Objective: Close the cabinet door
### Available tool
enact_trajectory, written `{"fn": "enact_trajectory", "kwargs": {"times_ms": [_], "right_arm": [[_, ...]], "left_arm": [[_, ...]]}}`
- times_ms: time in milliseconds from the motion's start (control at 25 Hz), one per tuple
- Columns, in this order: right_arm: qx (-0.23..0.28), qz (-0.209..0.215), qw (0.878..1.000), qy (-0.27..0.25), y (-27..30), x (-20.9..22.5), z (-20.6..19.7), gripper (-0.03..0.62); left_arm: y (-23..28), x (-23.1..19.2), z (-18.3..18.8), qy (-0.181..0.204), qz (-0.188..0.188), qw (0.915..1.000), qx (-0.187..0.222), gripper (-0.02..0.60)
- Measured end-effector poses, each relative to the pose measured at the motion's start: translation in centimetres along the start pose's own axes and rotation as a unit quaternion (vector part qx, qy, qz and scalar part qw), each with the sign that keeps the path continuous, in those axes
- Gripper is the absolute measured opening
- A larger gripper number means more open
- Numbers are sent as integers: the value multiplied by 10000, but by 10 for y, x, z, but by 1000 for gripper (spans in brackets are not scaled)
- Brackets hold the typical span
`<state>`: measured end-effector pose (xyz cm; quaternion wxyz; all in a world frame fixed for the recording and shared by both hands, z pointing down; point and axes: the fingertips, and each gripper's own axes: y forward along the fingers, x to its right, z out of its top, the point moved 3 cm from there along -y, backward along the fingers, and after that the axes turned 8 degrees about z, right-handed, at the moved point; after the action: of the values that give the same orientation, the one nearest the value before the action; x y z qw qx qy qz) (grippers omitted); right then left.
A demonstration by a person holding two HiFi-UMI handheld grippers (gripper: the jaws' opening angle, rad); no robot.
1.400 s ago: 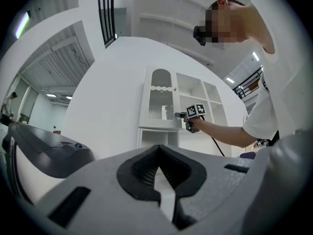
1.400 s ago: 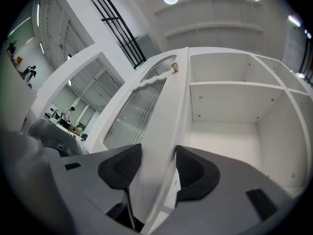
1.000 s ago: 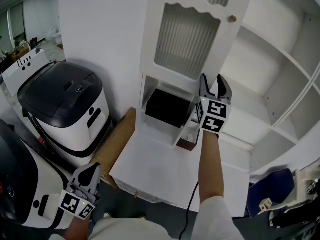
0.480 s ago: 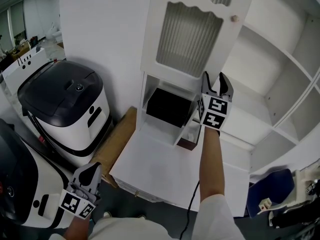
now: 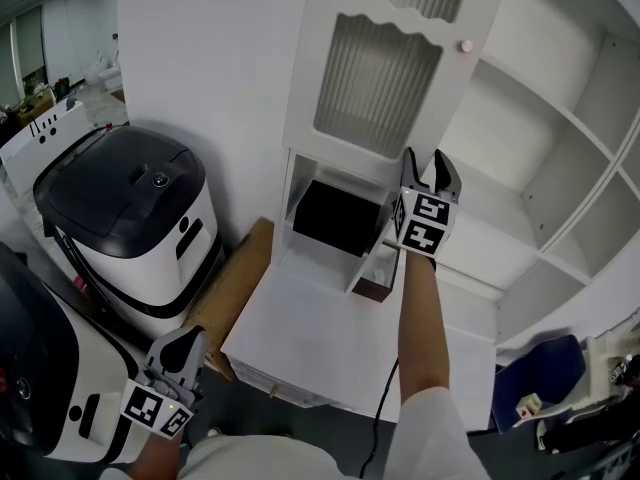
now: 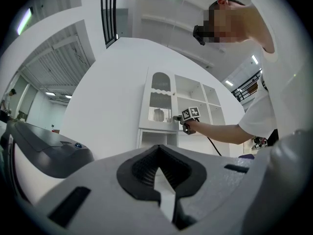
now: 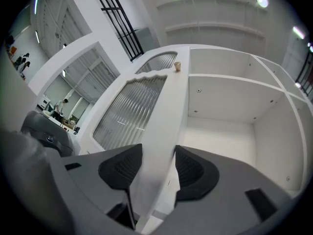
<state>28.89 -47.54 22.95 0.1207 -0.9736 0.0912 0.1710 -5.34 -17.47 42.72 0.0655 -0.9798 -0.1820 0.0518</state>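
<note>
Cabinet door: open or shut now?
Open. The cabinet door stands swung out, leaving the shelves exposed beside it.

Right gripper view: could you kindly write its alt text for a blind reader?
The right hand-held gripper is closing its jaws on the edge of the open cabinet door; ribbed glass panel left, knob above, white shelves right.
</note>
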Motion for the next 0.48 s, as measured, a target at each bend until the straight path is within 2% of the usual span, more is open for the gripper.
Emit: {"fn": "enact_trajectory", "kwargs": {"times_ms": [200, 320, 480], "right_arm": [[-210, -180, 9996, -76, -9, -2, 3, 191], [-269, -322, 9991, -39, -20, -3, 2, 114], [-361, -423, 9984, -64, -36, -9, -2, 93]], "left_arm": [[-9, -12, 9, -12, -82, 9999, 115, 3], [-10, -17, 12, -30, -207, 9997, 159, 3], [-10, -21, 15, -75, -448, 9988, 171, 3]]}}
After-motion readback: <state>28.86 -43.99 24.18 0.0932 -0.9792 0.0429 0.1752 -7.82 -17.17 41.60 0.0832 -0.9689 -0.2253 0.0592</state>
